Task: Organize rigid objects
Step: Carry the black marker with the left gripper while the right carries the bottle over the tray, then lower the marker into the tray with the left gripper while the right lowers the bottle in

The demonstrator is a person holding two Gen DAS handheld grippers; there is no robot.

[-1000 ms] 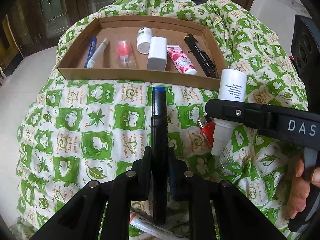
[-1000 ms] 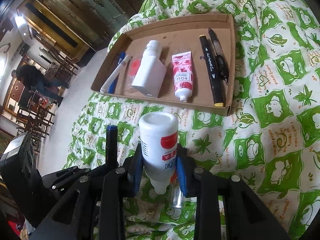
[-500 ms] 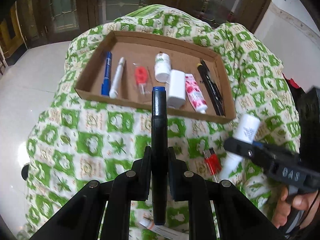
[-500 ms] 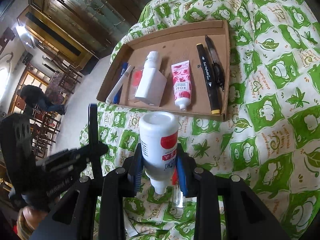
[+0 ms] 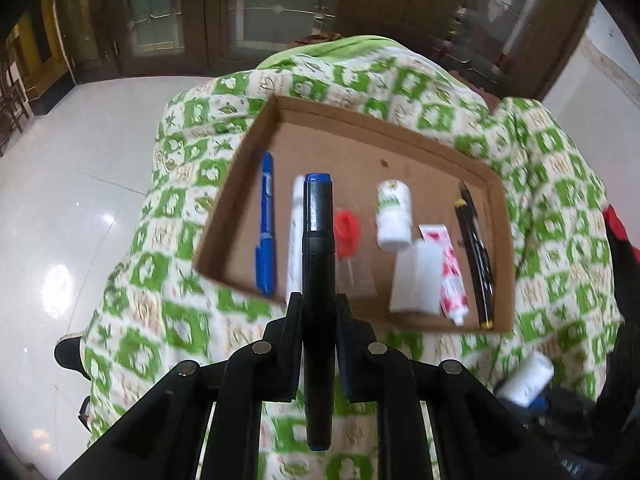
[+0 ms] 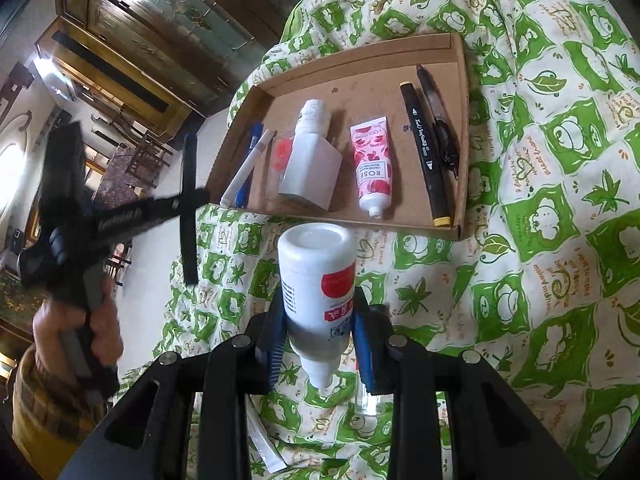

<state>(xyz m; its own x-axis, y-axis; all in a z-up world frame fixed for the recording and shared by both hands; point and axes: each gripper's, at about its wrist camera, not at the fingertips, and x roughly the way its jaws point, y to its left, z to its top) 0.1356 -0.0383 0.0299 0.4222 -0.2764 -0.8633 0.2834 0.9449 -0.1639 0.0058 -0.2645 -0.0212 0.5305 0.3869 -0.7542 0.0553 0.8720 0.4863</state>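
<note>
cardboard tray (image 5: 505, 240) is the landmark. the left gripper (image 5: 318, 312), clamped on a black marker (image 5: 318, 240) with blue ends, was low over the green cloth (image 5: 168, 280) a second ago; now it hangs above the tray's near left part, beside the white pen (image 5: 295, 240). so i judge the marker is close to being placed. the right gripper (image 6: 320, 344) holds a white bottle (image 6: 318, 276), nozzle toward the camera, just in front of the tray's near wall.
</note>
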